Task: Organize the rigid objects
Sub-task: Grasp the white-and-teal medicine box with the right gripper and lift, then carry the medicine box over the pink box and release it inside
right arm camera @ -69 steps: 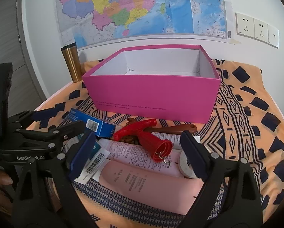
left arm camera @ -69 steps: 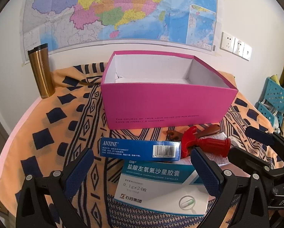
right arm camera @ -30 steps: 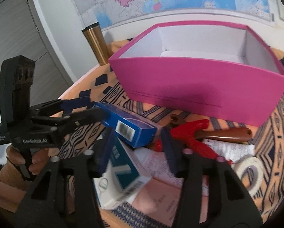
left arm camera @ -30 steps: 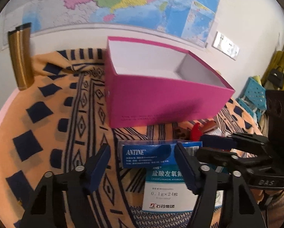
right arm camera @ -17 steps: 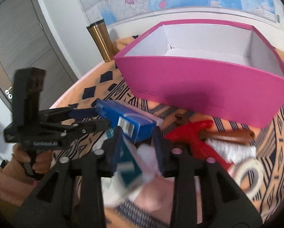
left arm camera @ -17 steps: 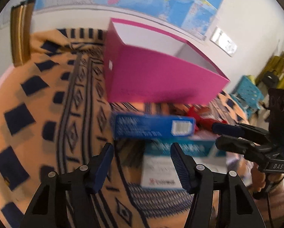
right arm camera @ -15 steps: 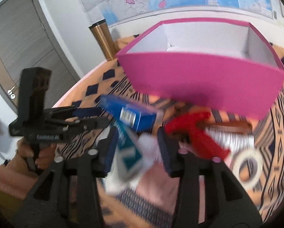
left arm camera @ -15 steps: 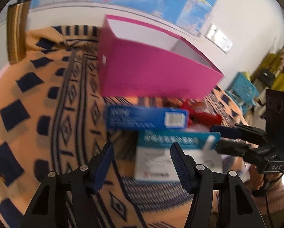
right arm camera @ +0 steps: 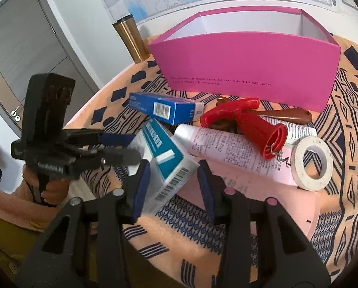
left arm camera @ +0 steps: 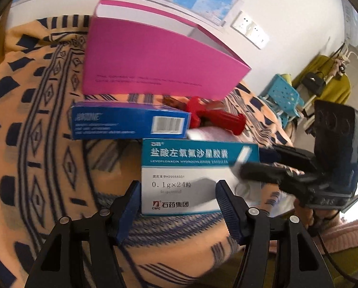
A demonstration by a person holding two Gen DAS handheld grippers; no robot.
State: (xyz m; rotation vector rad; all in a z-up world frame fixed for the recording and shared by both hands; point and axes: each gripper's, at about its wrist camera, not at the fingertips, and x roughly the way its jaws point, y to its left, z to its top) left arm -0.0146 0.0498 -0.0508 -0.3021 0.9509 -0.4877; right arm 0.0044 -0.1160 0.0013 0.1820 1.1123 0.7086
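Teal-white pill box (right arm camera: 164,165) light, stiff, crushable; my right gripper (right arm camera: 173,180) closing across its narrow sides. My left gripper (left arm camera: 177,200) apart, straddling box, no contact.

Both wrist cams close, angled down; share pink box (left arm camera: 155,60).
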